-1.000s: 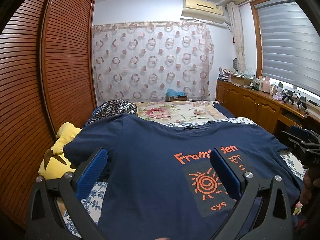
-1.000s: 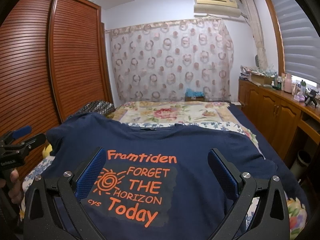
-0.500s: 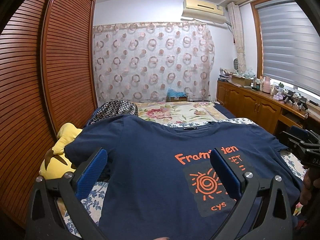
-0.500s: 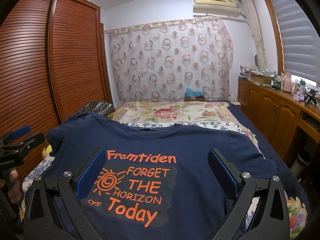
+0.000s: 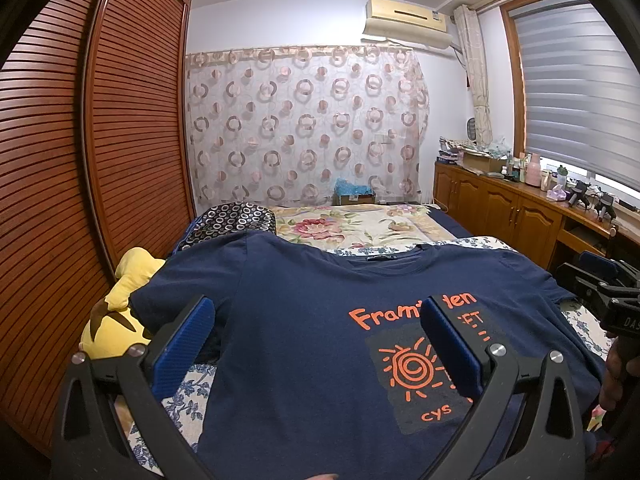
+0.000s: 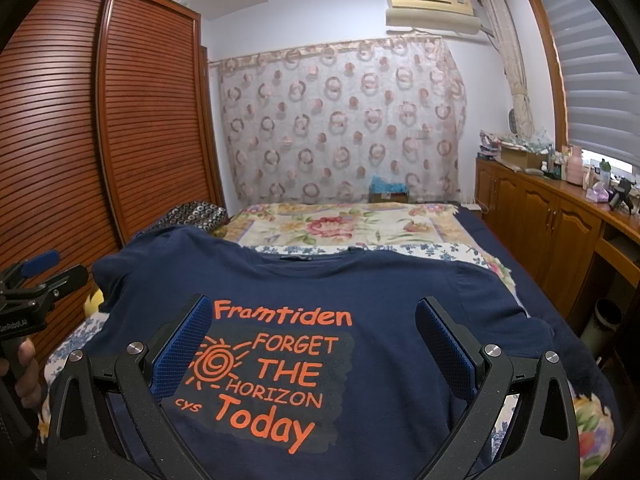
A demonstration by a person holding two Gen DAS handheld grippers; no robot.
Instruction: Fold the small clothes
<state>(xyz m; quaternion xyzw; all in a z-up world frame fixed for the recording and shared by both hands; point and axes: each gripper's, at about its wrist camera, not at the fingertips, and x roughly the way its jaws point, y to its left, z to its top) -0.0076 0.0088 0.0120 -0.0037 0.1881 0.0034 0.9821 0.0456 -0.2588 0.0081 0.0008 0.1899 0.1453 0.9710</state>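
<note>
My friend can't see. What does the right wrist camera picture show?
A navy T-shirt with orange writing lies flat, print up, on a floral bed. The open right gripper hovers over it, holding nothing.

bed (image 6: 540,280) | on it: navy T-shirt (image 6: 400,300), floral quilt (image 6: 340,224), yellow plush (image 5: 120,316)

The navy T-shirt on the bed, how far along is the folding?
Done: the navy T-shirt lies spread flat, print up, on the bed, collar away from the cameras. In hand: nothing; the left gripper and right gripper both hover open above it, gripping no fabric. Left: every fold. Both sleeves are out and the body shows no crease.
</note>
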